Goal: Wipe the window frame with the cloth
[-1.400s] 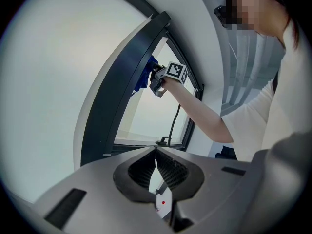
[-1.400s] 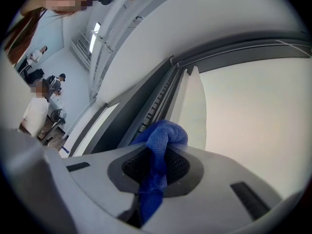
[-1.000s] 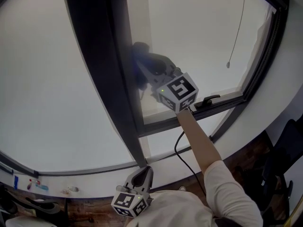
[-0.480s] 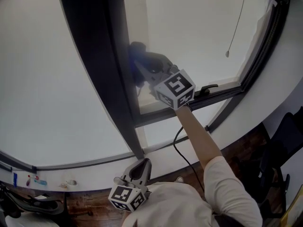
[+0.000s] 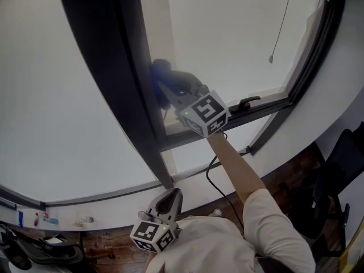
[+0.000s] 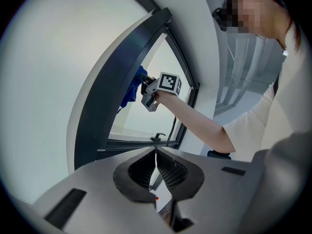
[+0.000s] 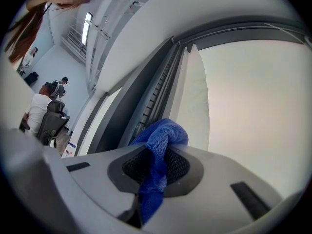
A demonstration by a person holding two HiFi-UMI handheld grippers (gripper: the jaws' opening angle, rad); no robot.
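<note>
Cloth, blue, at the window frame, is pinched by the right gripper, plain only in its own view. The left gripper is closed and empty.

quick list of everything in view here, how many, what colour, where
window frame: one, dark grey, upright bar across the glass
cloth: one, blue, at the frame, clamped in the right tongs
window handle: one, black, on the lower rail
blind cord: one, dark, hanging upper right
cable: one, black, below the forearm
right tongs: grey, shut on the cloth
left tongs: grey, shut, empty, held low
forearm: one, bare, behind the right tongs
</note>
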